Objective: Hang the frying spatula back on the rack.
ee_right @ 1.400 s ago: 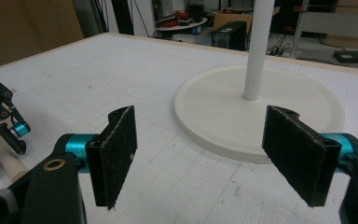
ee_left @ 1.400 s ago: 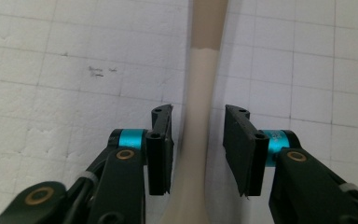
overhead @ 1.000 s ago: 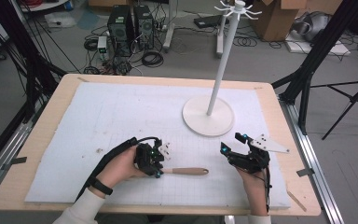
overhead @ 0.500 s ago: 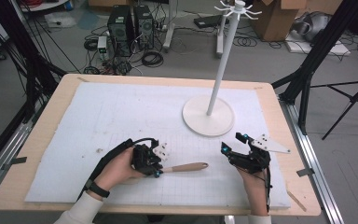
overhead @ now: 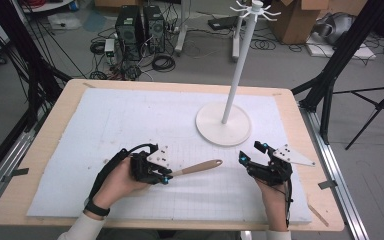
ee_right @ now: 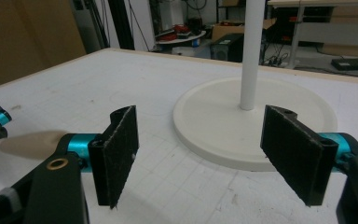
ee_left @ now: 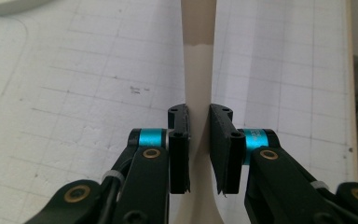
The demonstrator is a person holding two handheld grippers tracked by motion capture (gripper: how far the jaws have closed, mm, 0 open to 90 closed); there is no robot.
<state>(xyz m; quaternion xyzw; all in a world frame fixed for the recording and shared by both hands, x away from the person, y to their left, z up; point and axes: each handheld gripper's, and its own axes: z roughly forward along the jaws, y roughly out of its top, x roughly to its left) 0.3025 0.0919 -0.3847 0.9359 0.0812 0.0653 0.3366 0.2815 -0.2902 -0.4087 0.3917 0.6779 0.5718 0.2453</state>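
My left gripper [overhead: 166, 177] [ee_left: 198, 114] is shut on a utensil with a pale shaft [ee_left: 198, 70]; its wooden handle [overhead: 196, 168] sticks out to the right, tilted up off the white mat. The jaws press on both sides of the pale shaft, and what lies behind them is hidden. In the right gripper view the handle's tip [ee_right: 28, 142] shows as a tan blur at the left. My right gripper [overhead: 251, 153] [ee_right: 205, 140] rests near the table's front right, open, with nothing between its pads.
A white hook stand rises from a round base [overhead: 223, 125] [ee_right: 214, 126] at the back right of the gridded mat [overhead: 130, 125], just beyond my right gripper. The wooden table edge [overhead: 50, 140] frames the mat. Cables, computers and boxes lie on the floor behind.
My left gripper has risen slightly with the utensil, and the wooden handle now tilts up off the mat instead of lying flat. The right gripper has not moved.
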